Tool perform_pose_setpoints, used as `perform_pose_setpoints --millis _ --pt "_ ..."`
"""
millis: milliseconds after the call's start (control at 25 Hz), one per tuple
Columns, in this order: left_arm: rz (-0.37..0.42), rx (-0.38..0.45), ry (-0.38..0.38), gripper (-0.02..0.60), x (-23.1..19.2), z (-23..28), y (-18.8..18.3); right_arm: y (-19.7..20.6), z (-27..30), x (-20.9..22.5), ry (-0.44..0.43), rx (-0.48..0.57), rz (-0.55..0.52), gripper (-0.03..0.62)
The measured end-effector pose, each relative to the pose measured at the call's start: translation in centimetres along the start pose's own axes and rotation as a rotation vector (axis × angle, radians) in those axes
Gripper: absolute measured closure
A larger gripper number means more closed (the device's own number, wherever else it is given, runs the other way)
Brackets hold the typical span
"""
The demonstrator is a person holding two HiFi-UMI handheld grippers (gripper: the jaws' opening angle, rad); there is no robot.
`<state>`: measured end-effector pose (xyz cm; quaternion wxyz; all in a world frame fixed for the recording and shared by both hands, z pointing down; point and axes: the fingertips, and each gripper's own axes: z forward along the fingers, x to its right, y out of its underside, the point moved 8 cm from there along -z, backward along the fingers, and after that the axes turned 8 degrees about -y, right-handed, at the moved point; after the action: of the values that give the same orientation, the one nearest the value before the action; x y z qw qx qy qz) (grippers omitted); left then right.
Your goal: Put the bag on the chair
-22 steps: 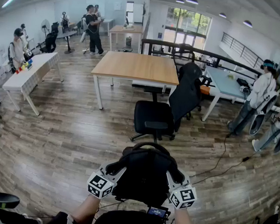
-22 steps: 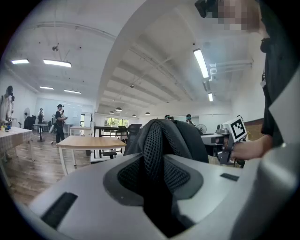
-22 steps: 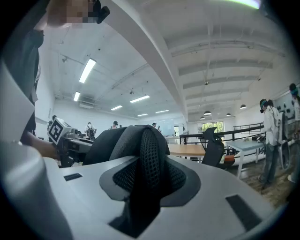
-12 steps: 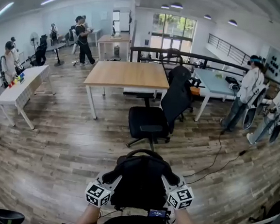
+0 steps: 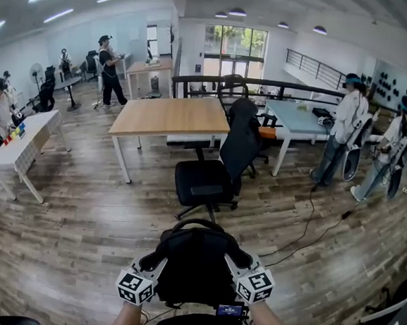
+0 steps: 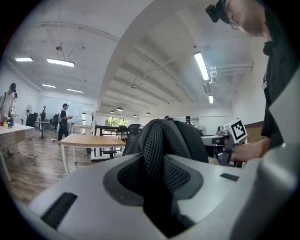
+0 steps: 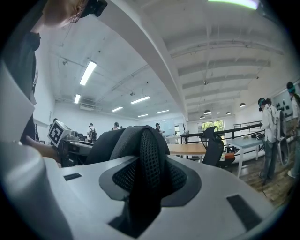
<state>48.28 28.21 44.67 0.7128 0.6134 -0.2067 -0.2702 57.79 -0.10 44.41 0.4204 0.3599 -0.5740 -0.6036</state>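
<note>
A black backpack (image 5: 194,265) hangs in front of me, held up by its two mesh shoulder straps. My left gripper (image 5: 154,261) is shut on the left strap (image 6: 157,150), which fills the gap between its jaws. My right gripper (image 5: 237,258) is shut on the right strap (image 7: 147,157) in the same way. The black office chair (image 5: 203,183) stands on the wood floor a short way ahead of the bag, with its seat towards me and its backrest on the right. The bag is in the air, well short of the seat.
A wooden table (image 5: 166,116) stands behind the chair and a light blue table (image 5: 299,121) is at the right. A white table (image 5: 21,146) is at the left. Several people stand at the right and far left. A black cable (image 5: 310,235) lies on the floor to the right.
The view has swung and moved forward: the chair now sits further left and lower in the head view. Both grippers still hold the bag by its straps, a little higher in the frame.
</note>
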Motion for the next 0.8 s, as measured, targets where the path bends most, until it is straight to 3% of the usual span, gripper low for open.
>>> perform_pose_setpoints --millis 800 --pt "0.013 -0.02 -0.019 0.471 5.4 -0.1 -1.5 -0.8 -4.5 2.8 -0.068 0.022 0.041 0.46"
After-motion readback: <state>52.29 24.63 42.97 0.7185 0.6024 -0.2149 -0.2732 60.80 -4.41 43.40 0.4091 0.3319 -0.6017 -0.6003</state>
